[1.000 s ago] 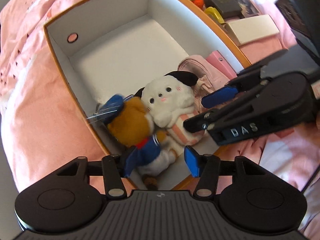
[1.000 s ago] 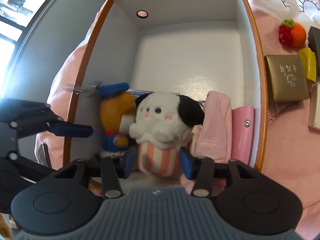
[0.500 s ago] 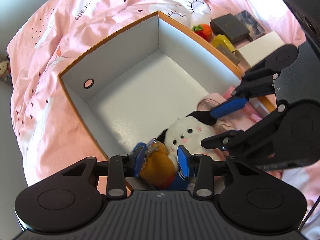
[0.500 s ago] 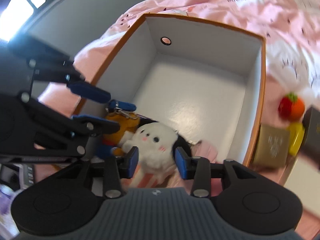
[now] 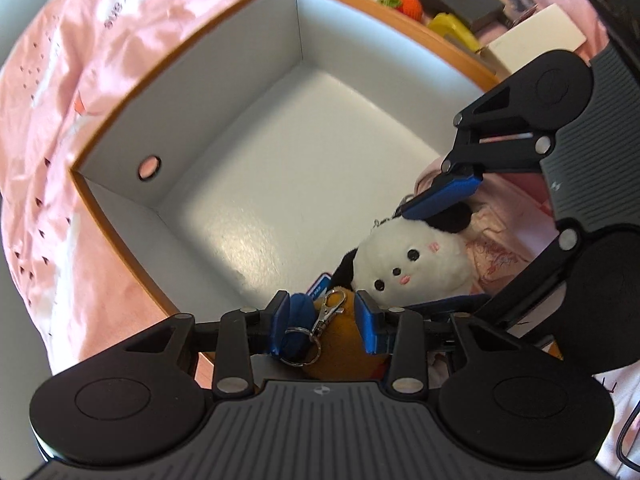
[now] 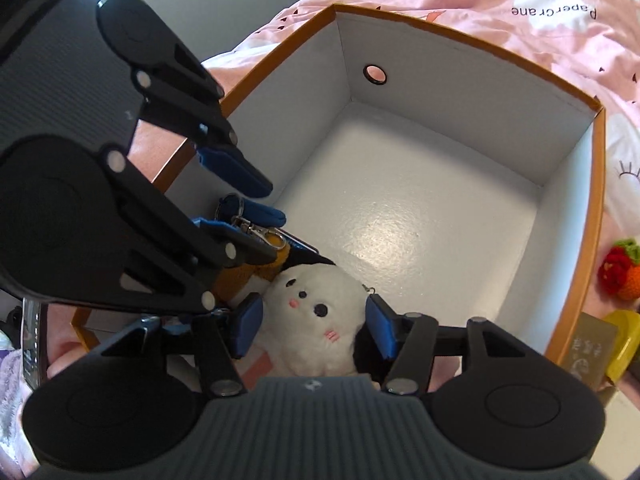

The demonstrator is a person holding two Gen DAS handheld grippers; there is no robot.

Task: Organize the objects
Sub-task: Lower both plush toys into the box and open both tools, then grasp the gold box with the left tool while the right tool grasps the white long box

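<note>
- Two plush keychain toys sit side by side in the near corner of the orange-rimmed box (image 5: pixel 188 48), and each gripper has one between its fingers.
- The left gripper (image 5: pixel 323 322) points almost straight down over the brown toy with the blue cap (image 5: pixel 340 344). Its jaws have just been closing, and both pads now seem to press the toy's head and cap, clasp and ring (image 5: pixel 316 320) on top.
- The right gripper (image 6: pixel 313 326) straddles the white plush dog (image 6: pixel 320 312) from the other side. Its jaws have just been opening; the pads stand beside the head, apparently not squeezing.
- Both toys stand head-up, bodies running down toward the box floor.
- Neither hand is nearer: each has its own toy, touching its neighbour.
- Other small items (image 6: pixel 618 272) lie outside on the pink bedding (image 6: pixel 520 8).
</note>
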